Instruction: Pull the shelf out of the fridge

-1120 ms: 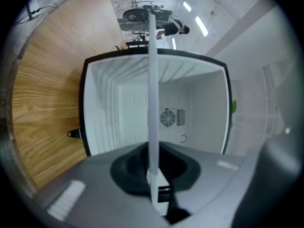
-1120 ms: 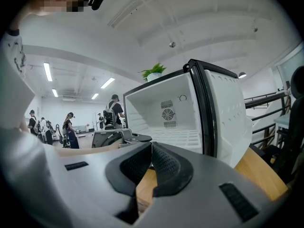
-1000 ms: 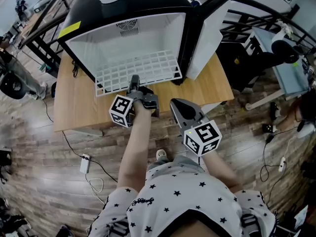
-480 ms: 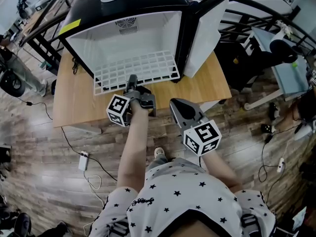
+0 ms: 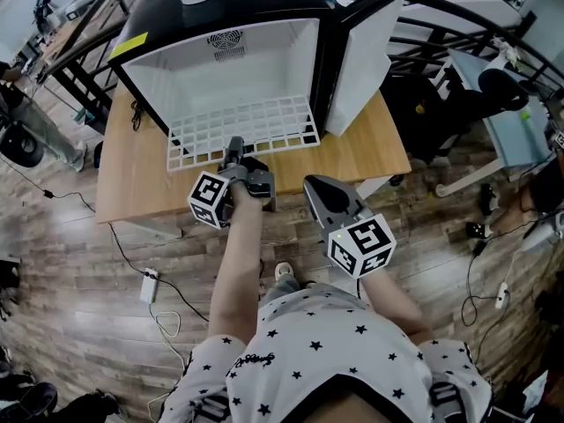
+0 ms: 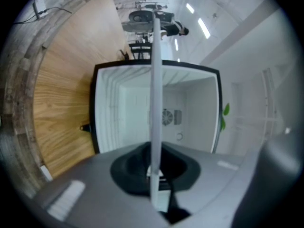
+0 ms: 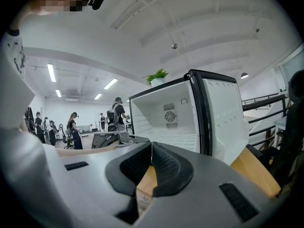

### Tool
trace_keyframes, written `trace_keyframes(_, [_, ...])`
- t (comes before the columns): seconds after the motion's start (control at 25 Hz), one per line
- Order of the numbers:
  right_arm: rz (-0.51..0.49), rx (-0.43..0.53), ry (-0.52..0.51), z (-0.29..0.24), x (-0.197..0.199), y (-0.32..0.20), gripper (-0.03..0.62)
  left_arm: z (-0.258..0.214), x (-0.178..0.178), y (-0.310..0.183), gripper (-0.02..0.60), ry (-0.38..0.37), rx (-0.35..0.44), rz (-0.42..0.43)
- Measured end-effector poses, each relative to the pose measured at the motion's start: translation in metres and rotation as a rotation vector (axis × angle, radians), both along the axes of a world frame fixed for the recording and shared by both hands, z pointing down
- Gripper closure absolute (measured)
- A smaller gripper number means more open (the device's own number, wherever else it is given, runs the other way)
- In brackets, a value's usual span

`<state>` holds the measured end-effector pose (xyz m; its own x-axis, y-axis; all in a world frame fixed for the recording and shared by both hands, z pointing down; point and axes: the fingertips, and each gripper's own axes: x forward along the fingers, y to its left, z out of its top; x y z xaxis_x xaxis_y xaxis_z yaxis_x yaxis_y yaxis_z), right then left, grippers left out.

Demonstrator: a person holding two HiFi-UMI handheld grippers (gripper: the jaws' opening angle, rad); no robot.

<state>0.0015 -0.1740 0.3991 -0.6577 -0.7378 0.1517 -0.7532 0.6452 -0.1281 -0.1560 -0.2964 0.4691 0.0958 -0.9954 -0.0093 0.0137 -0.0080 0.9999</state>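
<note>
Clearly mid-pull. Pinching the near rim of the white wire grid shelf with the left tongs, clamped onto the thin wire (seen edge-on in the left gripper view, as one white bar rising from the grip).

Shelf partly drawn out of the black mini fridge with the white lining. Near edge past the fridge mouth and over the light wooden worktop; far part not yet clear of the cabinet, between the ribbed side walls.

Holding the right tongs idle, to the right of the left pair and at about the worktop's near edge. Pressed together on nothing (only wood and fridge beyond the tips in the right gripper view). White-lined fridge door swung open at the right, out of the shelf's path.

Next, by the look of it: drawing straight back toward the near side. Keeping the shelf level and square to the side walls, so as not to jam a corner in the ribs. Probably worth bringing the right tongs onto the right part of the near rim before the far edge comes free. With a single grip near the middle, likely drooping or swinging of the freed grid. Otherwise, some risk of tipping onto the worktop or slipping out of the pinch.
</note>
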Motion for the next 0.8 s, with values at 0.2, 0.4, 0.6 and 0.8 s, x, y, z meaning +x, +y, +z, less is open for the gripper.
trace_keyframes(0.2, [-0.01,0.005,-0.004,-0.003,0.004,0.009,0.573,0.007,0.012,0.02,0.551,-0.006,-0.013,0.02])
trace_keyframes(0.4, [-0.033,0.001,-0.006,-0.003,0.007,0.025,0.573,0.007,0.018,0.045,0.551,-0.01,-0.006,0.015])
trace_keyframes(0.6, [-0.066,0.001,-0.005,-0.004,0.011,0.046,0.574,0.003,0.023,0.074,0.551,-0.002,0.004,-0.007])
trace_keyframes(0.8, [-0.092,0.002,-0.003,-0.005,0.012,0.058,0.572,0.0,0.023,0.092,0.551,0.007,0.014,-0.023])
